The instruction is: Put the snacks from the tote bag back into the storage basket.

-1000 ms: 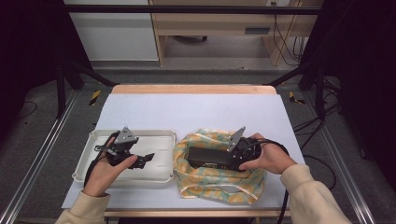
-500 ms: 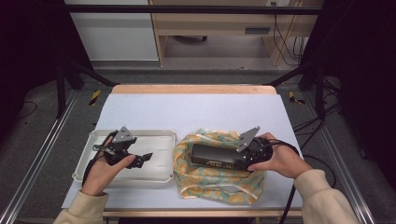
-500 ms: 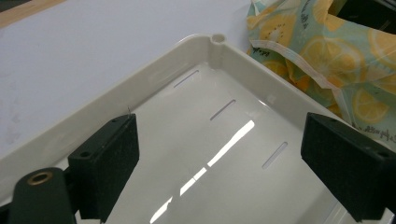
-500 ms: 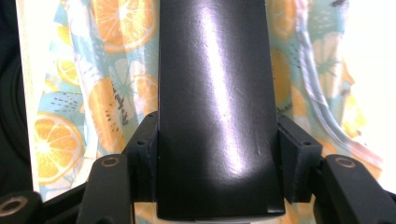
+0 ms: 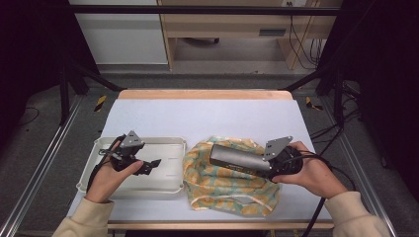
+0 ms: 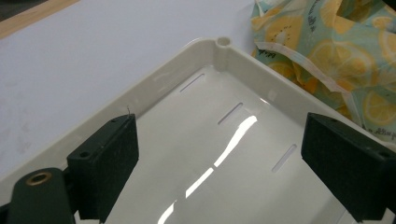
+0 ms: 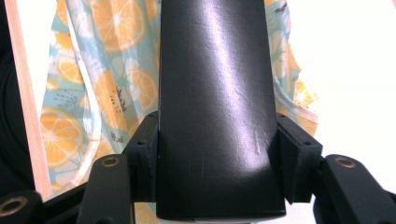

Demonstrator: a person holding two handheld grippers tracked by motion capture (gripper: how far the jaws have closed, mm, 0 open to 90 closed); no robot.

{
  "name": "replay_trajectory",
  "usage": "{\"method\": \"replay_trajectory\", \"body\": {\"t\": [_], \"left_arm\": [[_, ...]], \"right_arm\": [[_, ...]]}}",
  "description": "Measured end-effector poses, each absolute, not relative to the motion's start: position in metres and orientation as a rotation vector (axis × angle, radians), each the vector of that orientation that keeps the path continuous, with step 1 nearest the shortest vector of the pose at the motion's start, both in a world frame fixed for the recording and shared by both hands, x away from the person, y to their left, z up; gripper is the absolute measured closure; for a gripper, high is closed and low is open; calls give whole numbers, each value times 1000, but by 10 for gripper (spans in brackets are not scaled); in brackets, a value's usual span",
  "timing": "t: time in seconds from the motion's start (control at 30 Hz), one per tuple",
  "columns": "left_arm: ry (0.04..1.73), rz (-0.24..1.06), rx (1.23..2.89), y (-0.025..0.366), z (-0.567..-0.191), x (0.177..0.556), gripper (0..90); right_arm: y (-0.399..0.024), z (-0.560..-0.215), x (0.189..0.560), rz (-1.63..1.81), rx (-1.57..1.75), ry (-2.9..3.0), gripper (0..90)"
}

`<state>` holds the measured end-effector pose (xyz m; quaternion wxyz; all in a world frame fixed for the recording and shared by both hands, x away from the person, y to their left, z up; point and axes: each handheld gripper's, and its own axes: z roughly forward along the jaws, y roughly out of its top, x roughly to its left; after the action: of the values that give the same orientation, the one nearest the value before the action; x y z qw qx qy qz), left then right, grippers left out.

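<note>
Gripping a dark, oblong case (image 5: 237, 159), the right gripper (image 5: 271, 165) has its 2 jaws pressed against the case's sides at the near right of the table (image 5: 207, 116); in the right gripper view the pads clamp its near end. That case lies roughly level above the lemon-print cloth (image 5: 227, 185), which is bunched up just right of the white tray (image 5: 168, 182). At the near left, the left gripper (image 5: 154, 163) hovers over the tray with its jaws spread wide and nothing between them; the left gripper view shows the tray's slotted floor and a corner post, with the cloth beside the rim. Farther off, the table's wooden edge (image 5: 202, 94) runs left to right.
</note>
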<state>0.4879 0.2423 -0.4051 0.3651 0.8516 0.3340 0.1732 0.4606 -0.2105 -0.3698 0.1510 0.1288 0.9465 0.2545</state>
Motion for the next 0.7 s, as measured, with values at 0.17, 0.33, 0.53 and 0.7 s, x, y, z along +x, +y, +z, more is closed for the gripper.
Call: {"method": "replay_trajectory", "body": {"t": [0.17, 0.33, 0.53, 0.7], "left_arm": [[826, 384, 2219, 235, -407, 496, 112], [789, 380, 2287, 231, -405, 503, 108], [735, 383, 2323, 230, -392, 508, 104], [716, 398, 2347, 234, -382, 512, 104]], "right_arm": [[-210, -366, 457, 717, 376, 2707, 432], [-204, -359, 461, 726, 360, 2702, 432], [-196, -353, 473, 722, 349, 2701, 433], [-186, -350, 479, 722, 342, 2709, 433]]}}
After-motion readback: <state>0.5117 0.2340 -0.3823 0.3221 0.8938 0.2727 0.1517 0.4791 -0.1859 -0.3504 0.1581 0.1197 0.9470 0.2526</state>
